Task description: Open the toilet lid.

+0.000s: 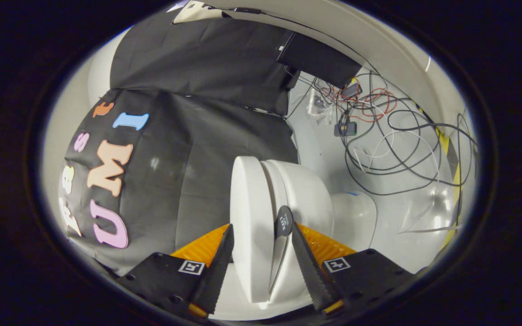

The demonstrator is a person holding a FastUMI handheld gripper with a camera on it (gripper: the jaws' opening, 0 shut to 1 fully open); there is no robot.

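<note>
Toilet lid (249, 226): white, smooth, thick-edged slab, seen edge-on between the two fingers of the tongs (258, 267). One finger lies against its outer face; the other sits on the far side, where a small dark oval tag (283, 221) is. Lid and seat stand apart in a narrow wedge. White toilet bowl (306, 199) beyond, on pale floor.

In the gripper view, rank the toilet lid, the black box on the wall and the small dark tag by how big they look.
1. Toilet lid, between the gripper fingers; nearness inflates it.
2. Black box.
3. Dark tag.
</note>
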